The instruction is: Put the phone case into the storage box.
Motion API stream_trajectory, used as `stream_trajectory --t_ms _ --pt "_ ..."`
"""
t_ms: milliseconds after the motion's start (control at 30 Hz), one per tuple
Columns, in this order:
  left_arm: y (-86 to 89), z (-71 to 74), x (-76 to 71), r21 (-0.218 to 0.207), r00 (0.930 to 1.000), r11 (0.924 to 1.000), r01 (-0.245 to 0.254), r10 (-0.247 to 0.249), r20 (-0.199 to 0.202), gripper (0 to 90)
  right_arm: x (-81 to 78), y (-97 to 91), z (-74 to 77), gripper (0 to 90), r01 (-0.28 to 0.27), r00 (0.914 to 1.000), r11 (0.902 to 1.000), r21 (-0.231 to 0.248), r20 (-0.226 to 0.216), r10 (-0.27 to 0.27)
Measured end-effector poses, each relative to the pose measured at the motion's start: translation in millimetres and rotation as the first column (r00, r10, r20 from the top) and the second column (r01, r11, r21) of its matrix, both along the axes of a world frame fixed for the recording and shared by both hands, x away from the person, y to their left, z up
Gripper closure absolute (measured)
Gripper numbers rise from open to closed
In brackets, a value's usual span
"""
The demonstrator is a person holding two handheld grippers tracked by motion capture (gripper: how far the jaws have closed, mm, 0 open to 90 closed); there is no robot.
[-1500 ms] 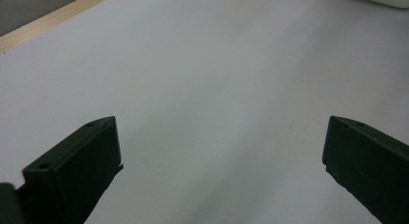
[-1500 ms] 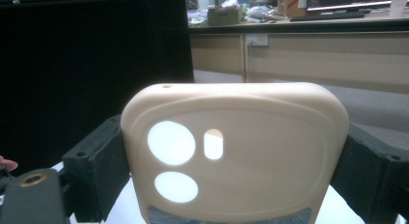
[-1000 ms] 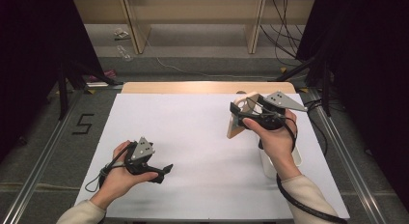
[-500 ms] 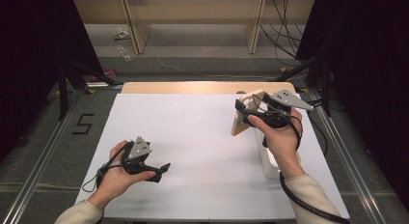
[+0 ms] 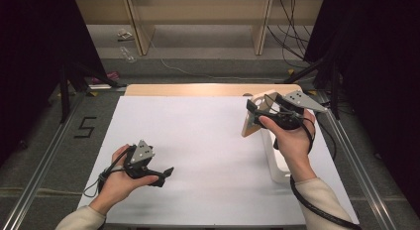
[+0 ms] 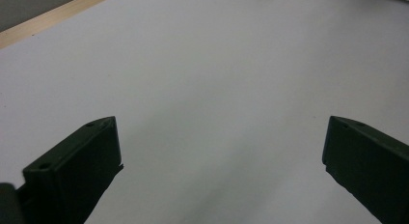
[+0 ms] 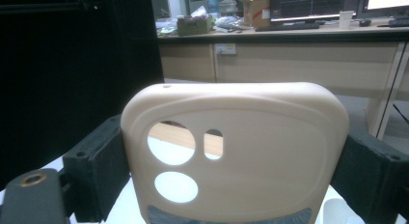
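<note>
**Phone case being held above a white-covered bench**

A beige phone case (image 7: 235, 154) with three camera cut-outs is being gripped across its width by the right hand-held gripper (image 5: 258, 112), its jaws pressed on the two side edges; in the high view the case (image 5: 249, 125) is being kept raised over the far right part of the bench (image 5: 198, 141). A white stand (image 5: 275, 160) is being partly covered by the right forearm. The left hand-held gripper (image 5: 167, 171) is being rested low at the near left, jaws spread wide with nothing between them. A white sheet is being used as the work surface, with bare wood left exposed along the far edge (image 5: 198, 89). Beyond, grey floor, wooden desks (image 7: 289, 60) and dark curtains are being shown.
</note>
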State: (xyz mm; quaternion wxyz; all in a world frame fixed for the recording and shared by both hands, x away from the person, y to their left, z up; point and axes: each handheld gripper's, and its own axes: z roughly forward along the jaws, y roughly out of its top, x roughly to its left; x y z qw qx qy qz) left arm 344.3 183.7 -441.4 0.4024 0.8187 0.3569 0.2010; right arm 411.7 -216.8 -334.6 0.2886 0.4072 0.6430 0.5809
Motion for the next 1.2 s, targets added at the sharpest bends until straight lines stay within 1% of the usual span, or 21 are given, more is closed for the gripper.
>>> stream_trajectory --t_ms 867,1200 --pt "0.6 0.2 0.5 -0.002 1.0 1.0 -0.003 0.003 0.0 0.0 2.3 -13.1 2.9 11.5 0.049 0.9987 0.9988 -0.002 0.011 -0.049" --pt "1.1 0.1 0.7 -0.002 1.0 1.0 -0.004 0.004 -0.003 0.0 2.8 -16.1 3.6 11.5 0.059 0.9982 0.9983 0.0 0.013 -0.059"
